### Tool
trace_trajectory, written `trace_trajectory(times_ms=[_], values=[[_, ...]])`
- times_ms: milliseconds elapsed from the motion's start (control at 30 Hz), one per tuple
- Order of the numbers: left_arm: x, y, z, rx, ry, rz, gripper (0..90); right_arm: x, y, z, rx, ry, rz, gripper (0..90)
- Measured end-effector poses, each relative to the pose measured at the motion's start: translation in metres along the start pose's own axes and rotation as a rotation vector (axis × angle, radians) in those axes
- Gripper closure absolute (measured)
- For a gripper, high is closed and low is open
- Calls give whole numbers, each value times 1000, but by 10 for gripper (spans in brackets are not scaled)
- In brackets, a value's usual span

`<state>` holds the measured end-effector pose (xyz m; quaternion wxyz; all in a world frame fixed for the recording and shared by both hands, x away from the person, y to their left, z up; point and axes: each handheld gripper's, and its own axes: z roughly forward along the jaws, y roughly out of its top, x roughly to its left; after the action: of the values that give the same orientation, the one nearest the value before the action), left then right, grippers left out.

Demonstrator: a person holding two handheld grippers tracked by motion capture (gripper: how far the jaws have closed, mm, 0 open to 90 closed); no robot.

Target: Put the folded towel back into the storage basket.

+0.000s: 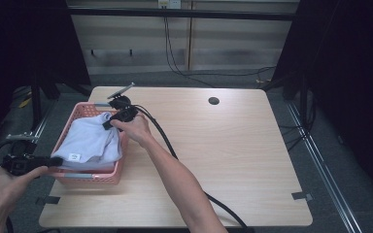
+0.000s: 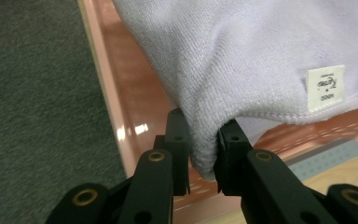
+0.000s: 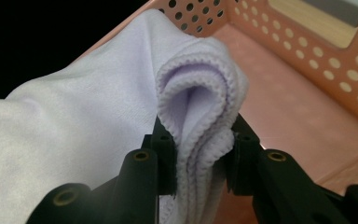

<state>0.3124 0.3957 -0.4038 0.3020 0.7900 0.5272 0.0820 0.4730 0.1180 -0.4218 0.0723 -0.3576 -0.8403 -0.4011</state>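
Here, the only writing I can find is on a small white label (image 2: 325, 87) sewn near the hem of the pale lilac towel (image 1: 91, 141); in my left gripper view it carries a line or two of dark print, too small and turned for me to read. The towel lies folded in the pink perforated basket (image 1: 88, 176) at the left edge of the table (image 1: 233, 165), drooping between my two tools. My left gripper (image 2: 203, 154) is clenched on a folded corner of the cloth at the basket's near end, and my right gripper (image 3: 199, 154) pinches a bunched, stitched edge at the far end. From above, the right jaws are buried under my hand and the cloth, and much of the basket floor is covered by the towel. The table is light wood grain with a round dark cable hole (image 1: 213, 101); grey carpet lies around it, black drapes hang at both sides, and cables trail down the pale back wall.
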Motion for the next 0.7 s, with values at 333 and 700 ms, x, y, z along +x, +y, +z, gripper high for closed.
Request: trace_trajectory(times_ms=[333,700], values=[[2,-9,10,15,-26,-15,749,0,-7,13,32,-15,-22,669],[-14,-7,8,-32,-42,31,486,-4,-6,9,5,-19,-19,434]])
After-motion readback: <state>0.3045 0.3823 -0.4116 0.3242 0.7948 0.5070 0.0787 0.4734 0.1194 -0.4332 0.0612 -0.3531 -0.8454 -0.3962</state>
